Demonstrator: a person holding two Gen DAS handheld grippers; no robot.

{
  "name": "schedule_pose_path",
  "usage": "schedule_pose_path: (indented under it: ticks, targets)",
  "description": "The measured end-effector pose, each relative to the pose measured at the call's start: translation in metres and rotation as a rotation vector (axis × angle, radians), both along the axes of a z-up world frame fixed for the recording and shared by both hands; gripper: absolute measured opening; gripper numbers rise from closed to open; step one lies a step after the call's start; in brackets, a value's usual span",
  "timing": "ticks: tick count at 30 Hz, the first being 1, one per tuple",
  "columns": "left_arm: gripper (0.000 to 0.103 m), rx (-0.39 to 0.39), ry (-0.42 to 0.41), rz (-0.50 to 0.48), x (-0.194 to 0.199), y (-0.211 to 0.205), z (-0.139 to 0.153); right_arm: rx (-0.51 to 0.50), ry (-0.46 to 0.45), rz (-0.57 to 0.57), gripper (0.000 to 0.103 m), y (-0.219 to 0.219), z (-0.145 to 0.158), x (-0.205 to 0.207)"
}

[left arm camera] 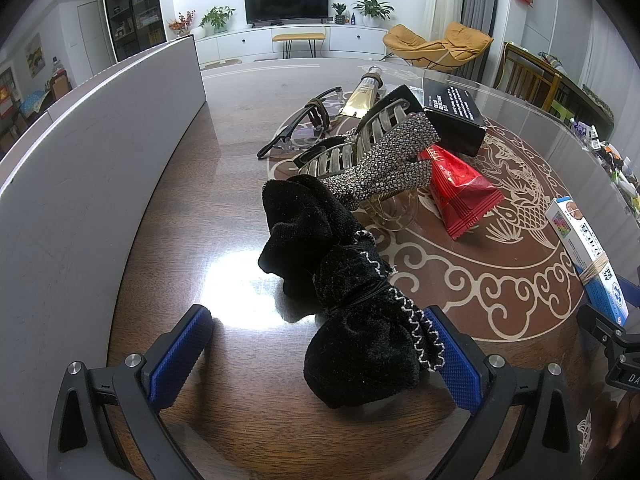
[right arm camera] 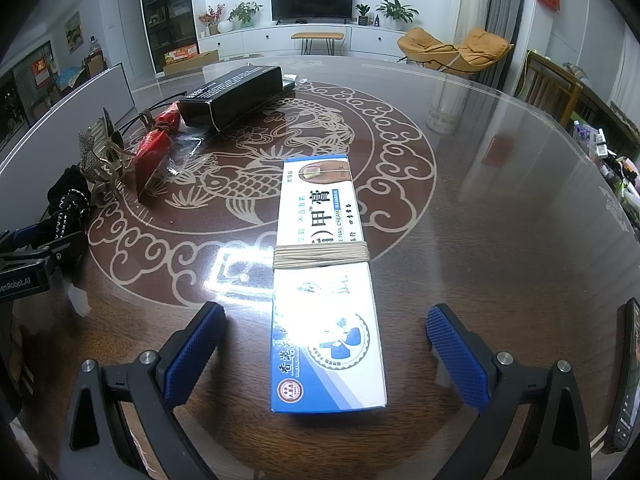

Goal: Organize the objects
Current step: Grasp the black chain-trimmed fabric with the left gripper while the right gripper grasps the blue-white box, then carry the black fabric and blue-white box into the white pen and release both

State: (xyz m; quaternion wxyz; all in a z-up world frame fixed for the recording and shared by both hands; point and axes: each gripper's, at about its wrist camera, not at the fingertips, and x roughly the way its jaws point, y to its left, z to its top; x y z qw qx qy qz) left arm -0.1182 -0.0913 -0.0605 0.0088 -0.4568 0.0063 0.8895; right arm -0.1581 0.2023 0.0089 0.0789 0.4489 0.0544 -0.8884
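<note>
starting with the left wrist view, the left tongs [left arm camera: 318, 356] are seen wide open with nothing held; the black velvet scrunchie [left arm camera: 352, 300] lies on the table [left arm camera: 200, 220] between the blue pads, its near end resting against the right pad [left arm camera: 456, 364] while the left pad is well apart from it. just beyond it, a rhinestone hair clip [left arm camera: 380, 156] sits against its far end, with a red packet [left arm camera: 460, 192], a black box [left arm camera: 456, 116], glasses [left arm camera: 304, 128] and a gold tube [left arm camera: 362, 96] crowded behind, and a white bin wall [left arm camera: 100, 152] stands to the left. if the jaws were closed here, the soft cloth could be pinched only at its edge and slip, or the clip could be dragged along, since the two appear to touch. in the right wrist view, the right tongs [right arm camera: 324, 344] are likewise wide open and empty, straddling the near end of a blue and white cream box [right arm camera: 324, 280] bound with a rubber band [right arm camera: 320, 258]. both pads stand clear of it. the box is long, so a grip taken at its end could let it swing or tip, and the glossy tabletop could let it slide. a phone [right arm camera: 626, 376] lies near the right edge and could be knocked.
</note>
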Motion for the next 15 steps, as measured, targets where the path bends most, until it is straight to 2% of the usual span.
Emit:
schedule_pose_path:
  ticks: [15]
  targets:
    - [0.103,0.0,0.0,0.001,0.0002,0.0001,-0.0001,-0.006,-0.003,0.007,0.101,-0.0005,0.0,-0.0005]
